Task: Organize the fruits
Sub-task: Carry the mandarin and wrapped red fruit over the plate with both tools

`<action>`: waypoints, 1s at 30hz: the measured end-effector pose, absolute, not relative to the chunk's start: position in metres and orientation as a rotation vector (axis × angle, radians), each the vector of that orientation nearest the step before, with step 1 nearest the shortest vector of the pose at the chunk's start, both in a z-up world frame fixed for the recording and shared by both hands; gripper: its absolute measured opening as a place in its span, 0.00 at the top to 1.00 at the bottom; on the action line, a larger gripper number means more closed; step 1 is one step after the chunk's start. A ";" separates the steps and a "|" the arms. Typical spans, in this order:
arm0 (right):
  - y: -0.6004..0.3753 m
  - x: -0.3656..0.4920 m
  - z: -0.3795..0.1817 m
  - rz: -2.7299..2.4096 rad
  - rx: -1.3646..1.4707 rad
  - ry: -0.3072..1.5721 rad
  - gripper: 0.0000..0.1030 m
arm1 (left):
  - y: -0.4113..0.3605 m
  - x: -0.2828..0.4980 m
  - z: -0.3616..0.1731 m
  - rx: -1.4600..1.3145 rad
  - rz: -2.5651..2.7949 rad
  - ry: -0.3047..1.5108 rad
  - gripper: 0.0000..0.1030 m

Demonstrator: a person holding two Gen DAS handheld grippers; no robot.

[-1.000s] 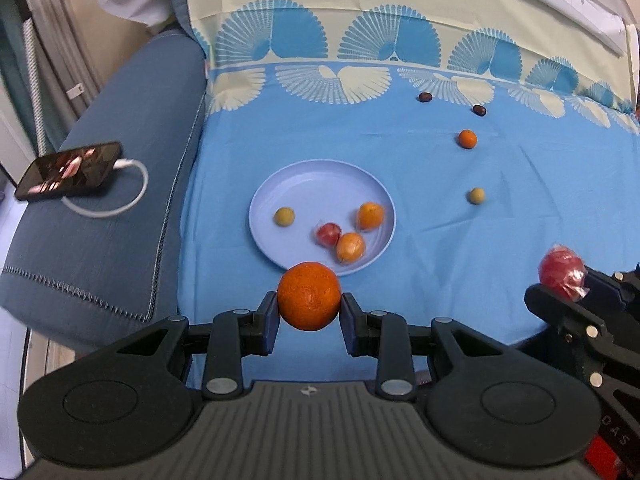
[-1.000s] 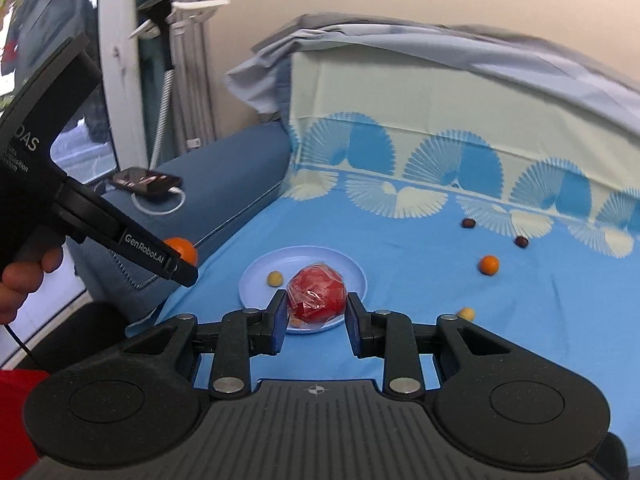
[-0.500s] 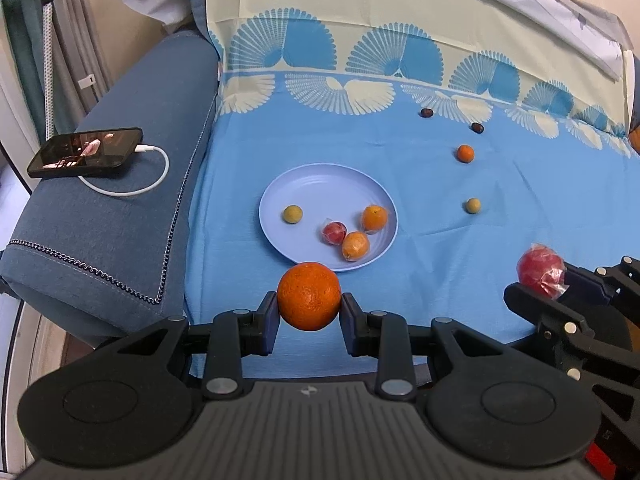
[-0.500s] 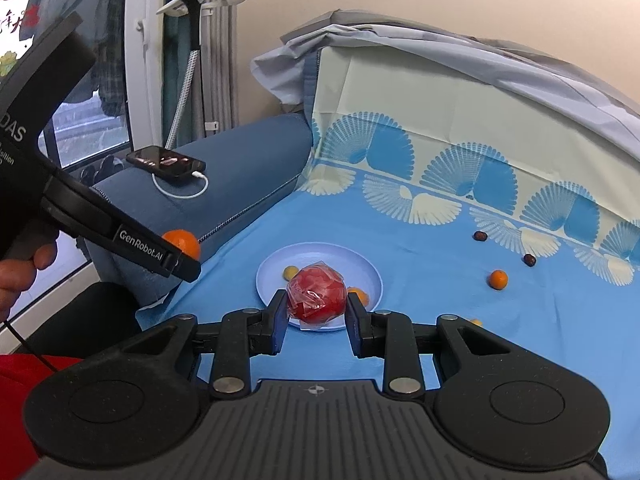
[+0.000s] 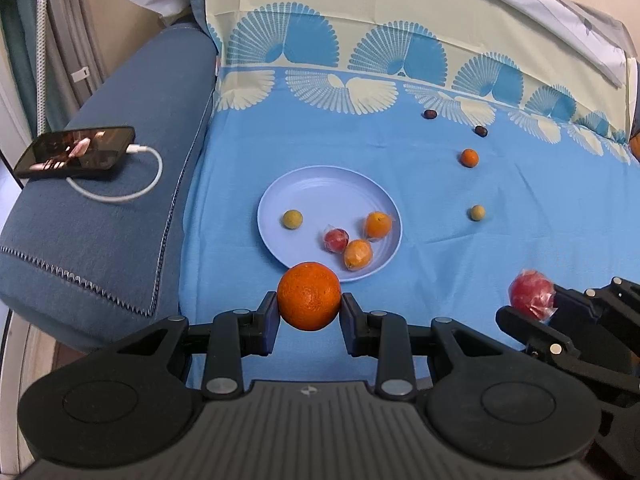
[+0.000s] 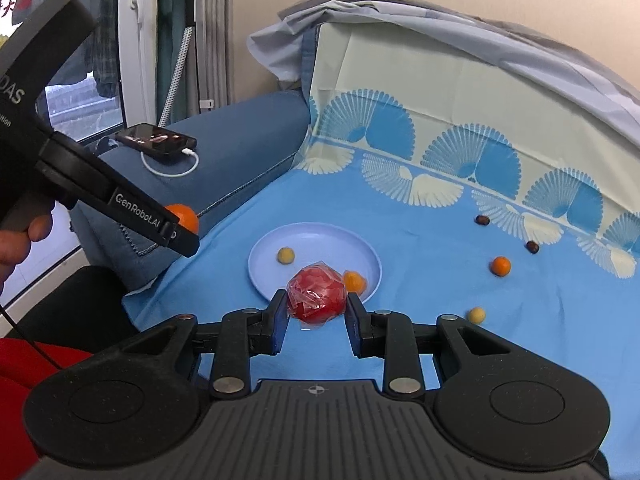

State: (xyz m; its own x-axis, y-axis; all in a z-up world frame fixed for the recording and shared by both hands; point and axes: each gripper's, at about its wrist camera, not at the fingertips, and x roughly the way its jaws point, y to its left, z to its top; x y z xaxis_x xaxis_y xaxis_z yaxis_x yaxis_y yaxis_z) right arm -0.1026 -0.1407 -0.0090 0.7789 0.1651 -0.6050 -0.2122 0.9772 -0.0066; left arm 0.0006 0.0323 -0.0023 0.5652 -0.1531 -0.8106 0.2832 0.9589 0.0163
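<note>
Left gripper (image 5: 309,309) pinches big orange (image 5: 309,297), held just short of plate (image 5: 320,184), ready to drop in. Right gripper (image 6: 316,309) squeezes wrapped red fruit (image 6: 316,294) (same plan, likely). Small fruits wait on blue cloth (image 5: 440,260).

- My left wrist camera sits just behind my left hand-held gripper (image 5: 309,312) and looks steeply down along its fingers at the blue sheet (image 5: 400,152), close above the plate (image 5: 320,184).
- My right wrist camera sits behind my right hand-held gripper (image 6: 316,312), tilted down less steeply, facing the sofa back from lower and further right.
- Both views share the plate (image 6: 320,240), the phone (image 5: 76,154) on the armrest, and each other's hand-held gripper at the frame edge.
</note>
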 end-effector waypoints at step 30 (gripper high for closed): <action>-0.133 0.058 -0.079 0.170 -0.043 0.790 0.69 | -0.002 0.154 -0.065 0.232 -0.246 1.012 0.66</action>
State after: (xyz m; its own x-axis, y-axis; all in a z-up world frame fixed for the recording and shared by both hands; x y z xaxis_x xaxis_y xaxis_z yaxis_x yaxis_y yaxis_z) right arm 0.0581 -0.1331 -0.0790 0.6909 0.1355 -0.7102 -0.1678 0.9855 0.0249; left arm 0.1539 -0.0015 -0.0649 0.5073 -0.0947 -0.8565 0.3085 0.9480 0.0779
